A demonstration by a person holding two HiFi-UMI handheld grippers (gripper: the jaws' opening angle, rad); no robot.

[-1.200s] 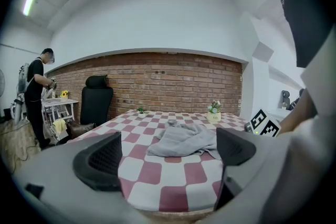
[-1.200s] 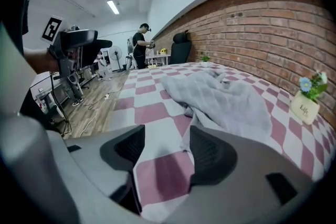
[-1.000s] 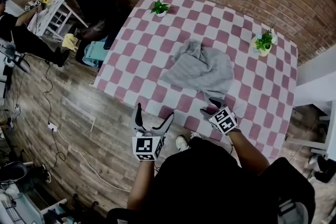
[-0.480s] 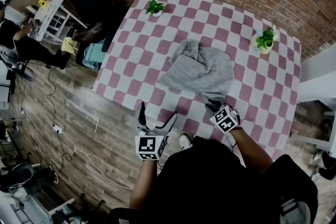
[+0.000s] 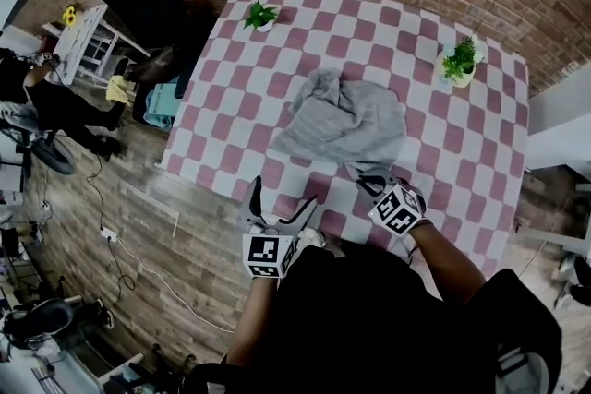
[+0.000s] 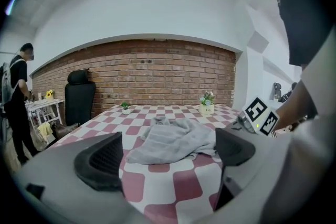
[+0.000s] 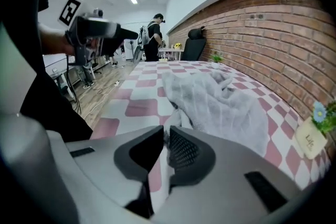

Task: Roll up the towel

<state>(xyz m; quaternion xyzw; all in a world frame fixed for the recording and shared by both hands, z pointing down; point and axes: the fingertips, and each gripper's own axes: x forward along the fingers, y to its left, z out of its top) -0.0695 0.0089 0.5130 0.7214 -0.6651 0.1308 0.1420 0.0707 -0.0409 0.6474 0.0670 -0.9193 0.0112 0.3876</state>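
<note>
The crumpled grey towel (image 5: 343, 119) lies mid-way across the checked table (image 5: 449, 163). Its near corner has just been closed upon by the fingers of the right gripper (image 5: 368, 184). The fingers of the left gripper (image 5: 280, 205) are held wide apart and empty. Flattening is judged to be in hand; next, a second corner must be gripped.

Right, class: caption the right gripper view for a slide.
Right gripper, jaws just closed on the grey towel's edge, over the checked table.

Only illegible writing shows, on the plant pot (image 7: 311, 140).
</note>
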